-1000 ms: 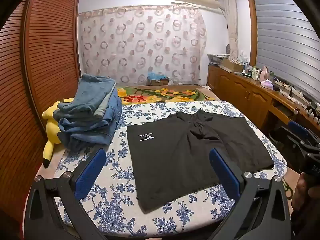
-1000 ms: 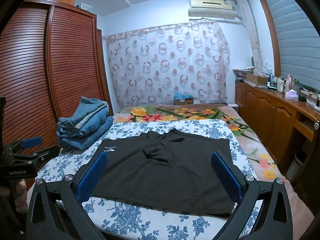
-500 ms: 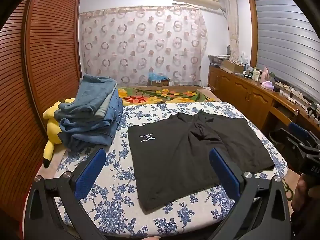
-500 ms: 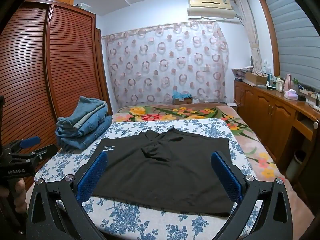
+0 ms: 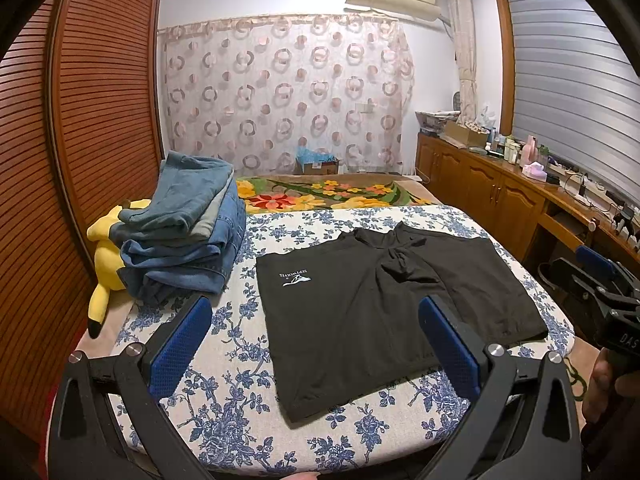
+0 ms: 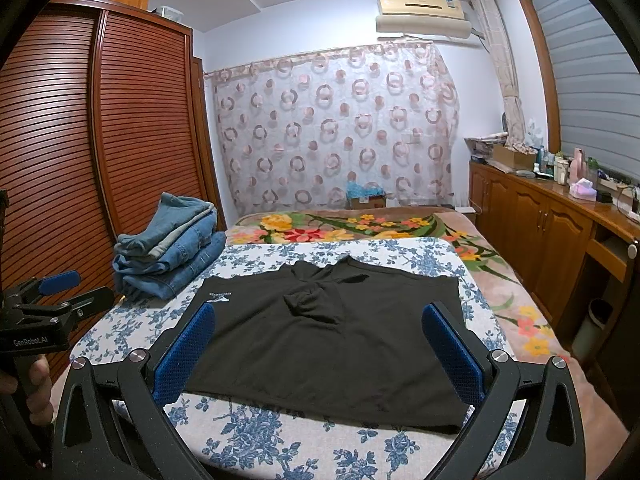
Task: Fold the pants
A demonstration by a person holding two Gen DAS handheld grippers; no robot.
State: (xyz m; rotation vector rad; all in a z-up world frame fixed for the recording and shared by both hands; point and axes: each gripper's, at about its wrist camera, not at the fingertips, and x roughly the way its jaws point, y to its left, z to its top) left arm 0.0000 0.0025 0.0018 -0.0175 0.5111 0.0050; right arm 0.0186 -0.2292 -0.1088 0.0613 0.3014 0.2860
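Observation:
Black shorts [image 5: 384,312] with a small white logo lie spread flat on the blue-flowered bed sheet [image 5: 224,408]; they also show in the right wrist view [image 6: 332,340]. My left gripper [image 5: 314,340] is open and empty, held above the near left edge of the bed. My right gripper [image 6: 318,352] is open and empty, held above the near edge, with the shorts between its blue pads. Each gripper shows at the edge of the other's view.
A stack of folded jeans [image 5: 184,232] sits at the bed's left side, beside a yellow plush toy [image 5: 104,256]. A wooden louvred wardrobe [image 6: 80,160] stands left. A wooden cabinet [image 6: 552,232] with bottles runs along the right wall.
Both views have shifted only slightly; the shorts and jeans have not moved and both grippers stay open.

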